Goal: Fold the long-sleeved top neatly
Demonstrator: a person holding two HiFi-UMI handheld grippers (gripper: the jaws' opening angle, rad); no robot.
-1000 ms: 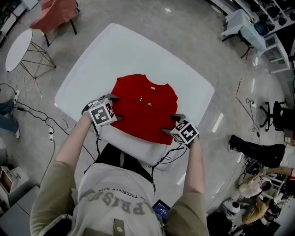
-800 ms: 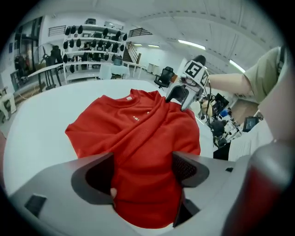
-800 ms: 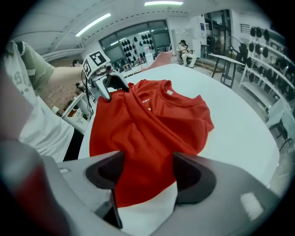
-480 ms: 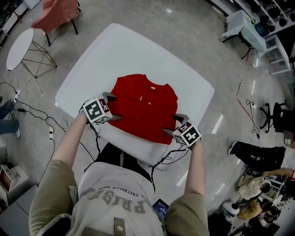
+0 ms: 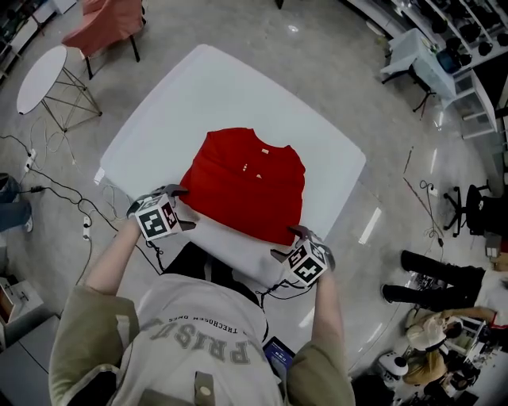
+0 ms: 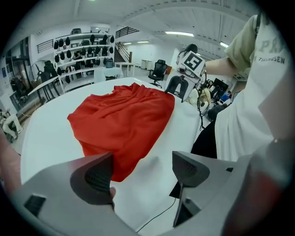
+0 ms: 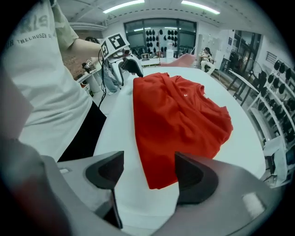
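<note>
The red long-sleeved top (image 5: pixel 246 185) lies folded into a compact rectangle on the white table (image 5: pixel 238 87), collar at the far side. My left gripper (image 5: pixel 183 208) hovers open off the top's near-left corner; its jaws have just been opening, with nothing between them. My right gripper (image 5: pixel 287 243) stands open off the near-right corner, empty too. In the left gripper view the top (image 6: pixel 124 122) lies beyond the gripper (image 6: pixel 140 173), and the right gripper (image 6: pixel 182 85) shows across it. In the right gripper view the gripper (image 7: pixel 150 177) hangs over the top's (image 7: pixel 179 120) near edge.
The person stands at the table's near edge. A round white side table (image 5: pixel 40 75) and a chair with pink cloth (image 5: pixel 107 24) stand at the far left. Cables (image 5: pixel 55 198) trail on the floor at left. Another person (image 5: pixel 444 277) sits on the floor at right.
Both grippers have drawn back from the top's near corners toward the person and the table's near edge. The top lies as before.
</note>
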